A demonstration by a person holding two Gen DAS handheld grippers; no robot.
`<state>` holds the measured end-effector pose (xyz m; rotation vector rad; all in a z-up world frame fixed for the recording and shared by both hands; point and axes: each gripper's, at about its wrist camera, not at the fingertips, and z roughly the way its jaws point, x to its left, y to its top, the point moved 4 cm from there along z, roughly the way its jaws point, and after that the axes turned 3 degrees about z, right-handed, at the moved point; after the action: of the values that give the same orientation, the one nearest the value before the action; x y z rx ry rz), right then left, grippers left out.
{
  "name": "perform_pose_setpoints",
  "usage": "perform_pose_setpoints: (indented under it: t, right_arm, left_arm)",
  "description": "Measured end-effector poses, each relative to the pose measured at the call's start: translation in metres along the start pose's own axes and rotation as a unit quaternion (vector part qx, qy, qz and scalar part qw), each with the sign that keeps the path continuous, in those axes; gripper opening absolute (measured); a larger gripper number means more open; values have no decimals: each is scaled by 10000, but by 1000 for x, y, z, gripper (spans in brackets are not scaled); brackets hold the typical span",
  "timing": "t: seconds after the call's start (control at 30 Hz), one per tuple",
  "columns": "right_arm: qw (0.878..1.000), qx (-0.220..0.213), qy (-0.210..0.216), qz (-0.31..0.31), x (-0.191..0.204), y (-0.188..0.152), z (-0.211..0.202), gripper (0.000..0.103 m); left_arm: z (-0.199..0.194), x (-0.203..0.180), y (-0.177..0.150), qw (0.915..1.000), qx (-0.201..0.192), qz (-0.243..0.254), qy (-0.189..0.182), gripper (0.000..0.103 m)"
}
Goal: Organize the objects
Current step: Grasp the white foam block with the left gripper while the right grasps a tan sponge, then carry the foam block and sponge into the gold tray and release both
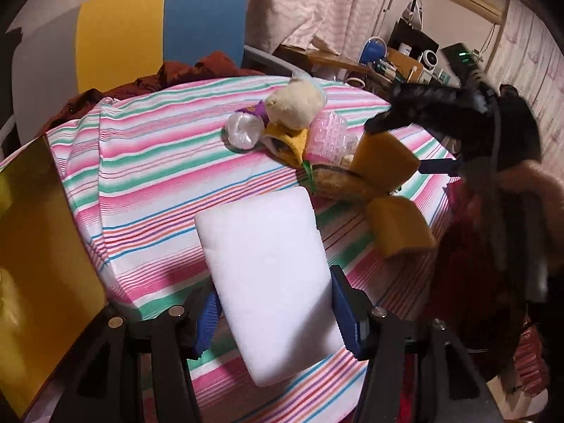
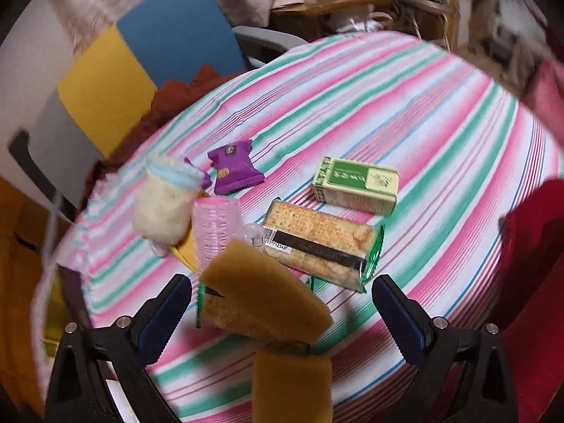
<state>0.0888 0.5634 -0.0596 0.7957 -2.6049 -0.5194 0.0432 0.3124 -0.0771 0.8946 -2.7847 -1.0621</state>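
Observation:
My left gripper [image 1: 275, 289] is shut on a white foam block [image 1: 264, 264], which stands up between the blue fingers over the striped tablecloth [image 1: 151, 176]. My right gripper [image 2: 282, 313] is open, with its blue fingertips [image 2: 402, 317] wide apart. Between them a yellow sponge [image 2: 264, 299] lies tilted on a cracker pack [image 2: 317, 246], touching neither finger. A second yellow sponge [image 2: 292, 384] lies nearer the camera. In the left wrist view the right gripper [image 1: 398, 146] straddles the upper sponge [image 1: 384, 165], and the other sponge [image 1: 402, 225] lies beside it.
A cream plush toy [image 2: 162, 204], a pink ribbed plastic piece [image 2: 215, 232], a purple snack packet [image 2: 234, 169] and a green box [image 2: 356, 185] lie on the table. A yellow box [image 1: 42, 246] stands at the left edge. A blue and yellow chair [image 1: 158, 28] is behind.

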Motion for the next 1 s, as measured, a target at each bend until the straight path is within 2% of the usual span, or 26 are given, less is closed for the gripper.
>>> perform_pose_setpoints:
  t: [0.03,0.07,0.1,0.2,0.27,0.37,0.43,0.57,0.7,0.87,1.0]
  right_arm:
    - [9999,42,-63,-138,4,-1,2,102]
    - [9995,72,-123,-274,8,-3,4,93]
    - [9990,61,-210,-386,11,-4,4,73]
    - [9976,147,-359,-569,15,-8,8,46]
    - [9974,78,-339,-639,17,-8,5,40]
    - [9985,-101,-208,-492,13,-5,-2,39]
    - [9985,-387,81,-368,12,-3,-13,31]
    - [9955,-778,474,-273,12,-5,-32,31]
    - [9954,-758,439,-389,18,-6,-31,31]
    - [9928,-902,615,-483,22,-8,-43,31]
    - [9885,-1074,820,-682,38,-9,-66,31]
  left_arm:
    - [-1,0,1,10000,-20,-9,-4,57]
    - [-5,1,0,10000,-47,-23,-9,58]
    - [-9,2,0,10000,-81,-40,-11,58]
    - [-20,7,-2,9998,-170,-108,-12,58]
    - [-27,12,-2,9995,-240,-193,-17,58]
    - [-37,17,-2,9989,-337,-314,-25,58]
    - [-46,22,-3,9983,-430,-399,-26,58]
    - [-70,36,-3,9960,-669,-584,101,58]
    - [-90,58,-7,9927,-807,-831,339,58]
    - [-121,90,-17,9846,-1051,-1240,646,58]
    - [-139,125,-31,9755,-1120,-1572,1055,58]
